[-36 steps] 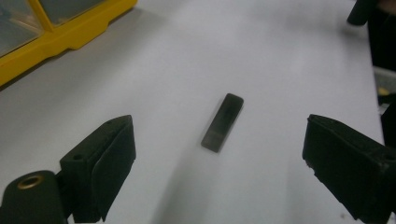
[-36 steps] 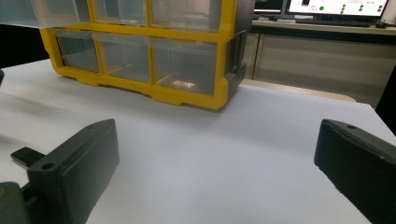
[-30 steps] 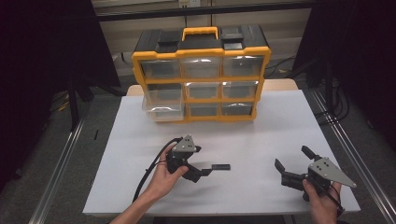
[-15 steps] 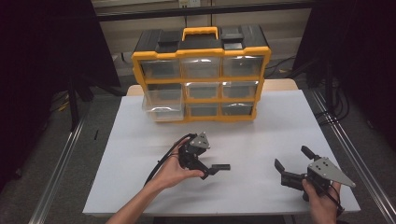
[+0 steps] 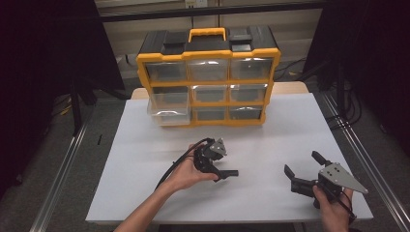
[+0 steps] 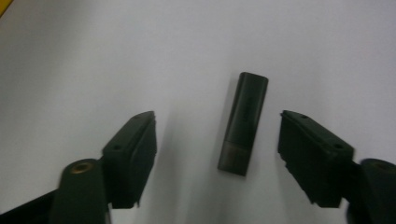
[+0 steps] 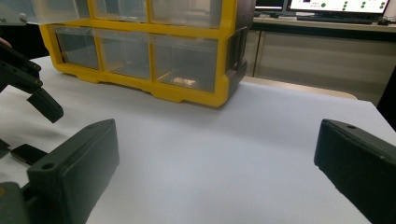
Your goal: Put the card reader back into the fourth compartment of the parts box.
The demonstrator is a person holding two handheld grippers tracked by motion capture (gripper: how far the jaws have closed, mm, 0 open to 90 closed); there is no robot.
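A small black stick (image 6: pixel 243 123) lies flat on the white table (image 5: pixel 145 145). It sits between the jaws of my left gripper (image 6: pixel 215 135), closer to the right jaw, and neither pad touches it. Those jaws have just been closing and still stand apart. In the high view the left gripper (image 5: pixel 218 169) points down at the table's middle, and the black stick (image 5: pixel 232 172) pokes out to its right. My right gripper (image 5: pixel 303 164) is held low at the front right, open, with nothing between its jaws (image 7: pixel 217 154).
A yellow and black organizer (image 5: pixel 208 77) with clear drawers stands at the back of the table; its middle-left drawer (image 5: pixel 169 104) is pulled out. The right gripper view shows the organizer (image 7: pixel 140 46), the left gripper (image 7: pixel 28 88) and the stick (image 7: pixel 25 153) at left.
My left hand has moved right and tipped down over the black stick, so its jaws now straddle it. The right hand has kept still.
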